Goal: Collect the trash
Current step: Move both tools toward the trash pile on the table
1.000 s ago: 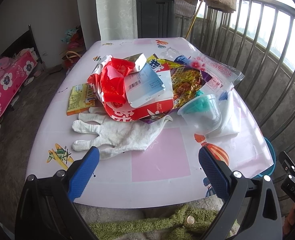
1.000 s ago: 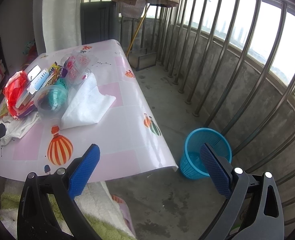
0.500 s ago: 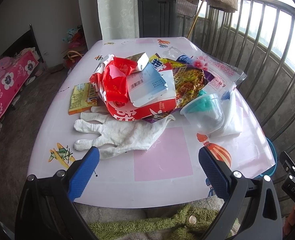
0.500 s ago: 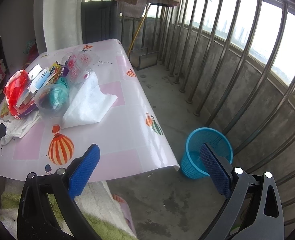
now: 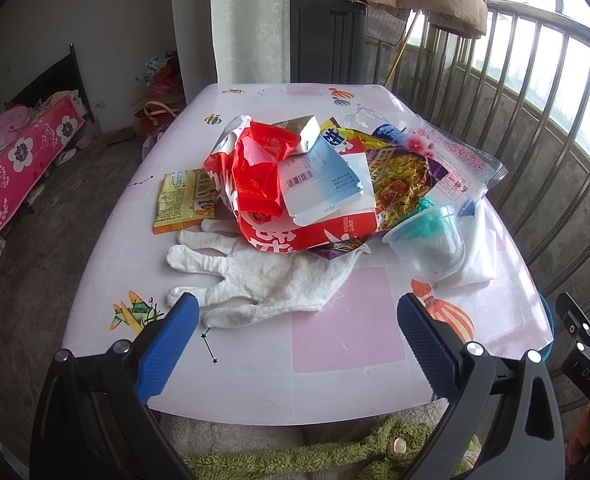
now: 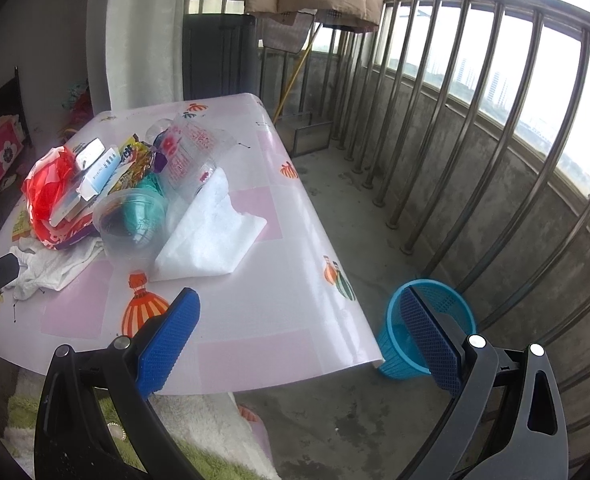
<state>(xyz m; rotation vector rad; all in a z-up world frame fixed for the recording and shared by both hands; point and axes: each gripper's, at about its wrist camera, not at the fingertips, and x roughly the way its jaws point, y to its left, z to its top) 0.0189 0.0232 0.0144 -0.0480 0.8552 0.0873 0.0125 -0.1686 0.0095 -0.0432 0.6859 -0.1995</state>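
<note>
Readable print is sparse. Ahead of the left claw (image 5: 295,334), the pale blue carton (image 5: 321,184) on top of the trash pile shows a barcode and small lines too fine to read; the red-and-white packet (image 5: 311,232) beneath it carries "200C" beside large white characters. The yellow snack wrapper (image 5: 183,200), ahead and to the left, has a word in white on blue that is too small to make out. On the far right of the left view, the other tool's black body reads "DAS".

The surface (image 5: 347,344) wears a pale pink-and-white cloth printed with hot-air balloons and small aeroplanes. A white glove (image 5: 271,280) lies flat just ahead of the left claw, its cuff tucked under the pile. Ahead and to the right, a clear plastic cup (image 5: 431,240) holding something teal lies on its side against a white tissue (image 5: 477,248). Both claws are released, jaws wide apart, gripping nothing.

The setting is a balcony with a concrete floor and steel railing; a tan padded coat hangs above. Only the left view shows the bed with the pink flowered cover, far off to the left. Only the right view shows the blue mesh bin (image 6: 427,332) whole, standing on the floor beyond the surface's corner, partly behind the right finger of the right claw (image 6: 299,334).
</note>
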